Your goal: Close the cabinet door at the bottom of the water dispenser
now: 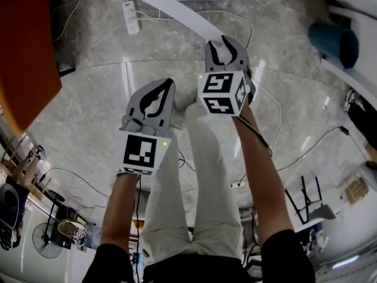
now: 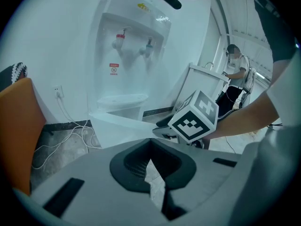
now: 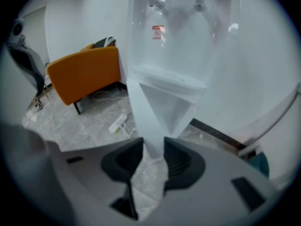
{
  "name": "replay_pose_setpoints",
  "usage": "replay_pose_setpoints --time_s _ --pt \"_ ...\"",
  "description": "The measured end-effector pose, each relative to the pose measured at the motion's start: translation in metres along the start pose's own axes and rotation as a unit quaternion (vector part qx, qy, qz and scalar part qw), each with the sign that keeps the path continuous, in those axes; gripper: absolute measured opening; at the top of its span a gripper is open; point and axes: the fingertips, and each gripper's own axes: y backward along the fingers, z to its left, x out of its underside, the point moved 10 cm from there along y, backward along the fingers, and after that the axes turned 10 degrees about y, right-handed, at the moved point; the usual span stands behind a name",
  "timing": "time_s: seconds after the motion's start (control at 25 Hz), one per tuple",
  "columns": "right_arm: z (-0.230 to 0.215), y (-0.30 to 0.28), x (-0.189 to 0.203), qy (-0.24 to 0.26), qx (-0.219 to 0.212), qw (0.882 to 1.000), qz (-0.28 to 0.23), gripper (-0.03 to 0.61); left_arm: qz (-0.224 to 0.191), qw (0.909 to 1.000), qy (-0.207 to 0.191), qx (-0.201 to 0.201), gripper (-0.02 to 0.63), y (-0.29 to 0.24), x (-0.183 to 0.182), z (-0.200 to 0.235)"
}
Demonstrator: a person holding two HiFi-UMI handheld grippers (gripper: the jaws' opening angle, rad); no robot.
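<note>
The white water dispenser (image 3: 188, 32) stands ahead, with red and blue taps; it also shows in the left gripper view (image 2: 127, 55). Its bottom cabinet door (image 3: 146, 112) hangs open and juts toward me edge-on, a white panel (image 1: 171, 7) at the top of the head view. My right gripper (image 3: 153, 149) is shut on the door's free edge, which fills the gap between its pads; the head view (image 1: 224, 40) shows it at that edge. My left gripper (image 1: 169, 84) hovers lower left of the right one, shut with nothing in it (image 2: 150, 161), apart from the door (image 2: 117, 126).
An orange chair (image 1: 23, 46) stands left of the dispenser. A white power strip (image 1: 131, 16) and loose cables lie on the marble floor near the door. A teal bin (image 1: 333, 43) sits at the right. A person (image 2: 235, 74) stands behind a white cabinet (image 2: 202, 84).
</note>
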Motion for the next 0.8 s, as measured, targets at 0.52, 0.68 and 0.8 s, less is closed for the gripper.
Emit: replay_pose_setpoints --time_s 0.52,0.68,0.8 --pt "-0.028 -0.009 0.003 -0.012 0.022 0.999 -0.022 0.148 -0.001 0.9999 0.010 -0.001 0.006 -0.027 -0.007 -0.012" --pt "-0.036 -0.013 0.002 -0.015 0.027 0.999 -0.027 0.148 -0.008 1.0000 0.004 0.002 0.006 -0.034 -0.007 -0.016" --pt "-0.046 -0.016 0.000 -0.014 0.031 0.999 -0.031 0.147 -0.012 0.9999 0.007 0.004 0.006 -0.038 -0.009 -0.018"
